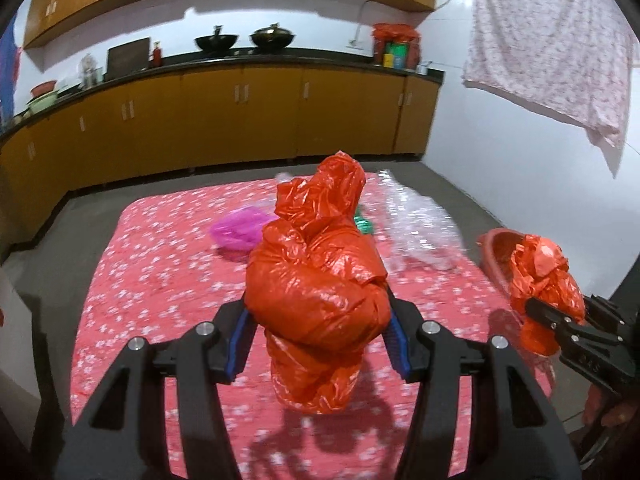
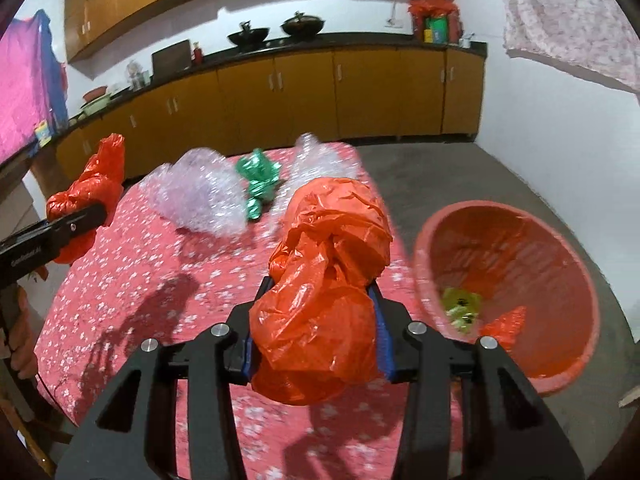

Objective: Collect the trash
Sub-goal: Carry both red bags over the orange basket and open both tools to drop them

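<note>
The left gripper (image 1: 318,320) pinched a red bag (image 1: 320,280) between its blue pads, and the bag stood up above the fingers, over the red flowered cloth (image 1: 160,280). Behind it on the cloth lay a pink bag (image 1: 238,232), a green wrapper (image 2: 258,182) and clear crumpled plastic (image 2: 196,196). To the right, the right gripper (image 2: 314,328) was closed on a second red bag (image 2: 324,292), which bulged over and under its pads. Just beside this bag, off the right edge of the cloth, a red basket (image 2: 560,264) stood on the grey floor, with a yellowish scrap (image 2: 460,308) and a red piece inside. Nothing stood between the second bag and the basket.
</note>
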`<state>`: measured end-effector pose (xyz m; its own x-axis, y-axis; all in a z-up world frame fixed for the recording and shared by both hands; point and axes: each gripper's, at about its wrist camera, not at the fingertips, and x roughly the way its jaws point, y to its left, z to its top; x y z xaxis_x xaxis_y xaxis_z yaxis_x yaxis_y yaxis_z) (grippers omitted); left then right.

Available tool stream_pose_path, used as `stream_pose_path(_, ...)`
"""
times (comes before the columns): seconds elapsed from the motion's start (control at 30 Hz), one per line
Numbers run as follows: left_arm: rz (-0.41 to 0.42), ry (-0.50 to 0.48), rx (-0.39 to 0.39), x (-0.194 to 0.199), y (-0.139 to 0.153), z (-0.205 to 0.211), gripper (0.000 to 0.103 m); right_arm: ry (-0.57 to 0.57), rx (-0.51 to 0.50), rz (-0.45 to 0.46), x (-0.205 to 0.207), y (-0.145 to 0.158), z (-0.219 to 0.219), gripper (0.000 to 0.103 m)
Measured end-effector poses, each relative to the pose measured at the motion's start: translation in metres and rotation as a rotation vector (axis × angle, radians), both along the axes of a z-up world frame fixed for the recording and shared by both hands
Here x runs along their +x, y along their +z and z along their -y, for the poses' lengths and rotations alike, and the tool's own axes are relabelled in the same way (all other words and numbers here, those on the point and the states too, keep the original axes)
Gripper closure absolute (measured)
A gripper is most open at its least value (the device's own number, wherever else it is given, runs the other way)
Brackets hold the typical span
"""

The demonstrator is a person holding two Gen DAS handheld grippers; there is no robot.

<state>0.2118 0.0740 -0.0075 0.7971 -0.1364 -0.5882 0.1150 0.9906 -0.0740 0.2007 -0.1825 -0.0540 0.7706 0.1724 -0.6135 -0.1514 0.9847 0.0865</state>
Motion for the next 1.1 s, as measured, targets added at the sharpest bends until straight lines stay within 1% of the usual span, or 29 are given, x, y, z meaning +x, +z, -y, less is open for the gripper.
stream_pose_path(0.27,0.02,-0.103,0.002,-0.005,0.006,0.055,0.049,-0.098,-0.045,0.059,-0.014,0.012,0.042,0.058)
stream_pose_path(0.37,0.021,-0.145,-0.008,-0.005,0.007,0.075,0.049,-0.142,-0.068,0.086,-0.018,0.017,0.059,0.058)
stream_pose_path(0.5,0.018,-0.194,-0.03,-0.004,0.008,0.102,0.049,-0.196,-0.064,0.109,-0.021,0.023,0.08,0.058)
stream_pose_path(0.73,0.006,-0.278,-0.07,0.003,0.006,0.147,0.049,-0.262,-0.059,0.115,-0.021,0.023,0.107,0.058)
stream_pose_path(0.87,0.0,-0.31,-0.093,0.007,0.005,0.167,0.049,-0.291,-0.055,0.113,-0.02,0.02,0.122,0.058)
stream_pose_path(1.1,-0.021,-0.356,-0.102,0.019,-0.002,0.198,0.049,-0.325,-0.041,0.105,-0.017,0.014,0.14,0.058)
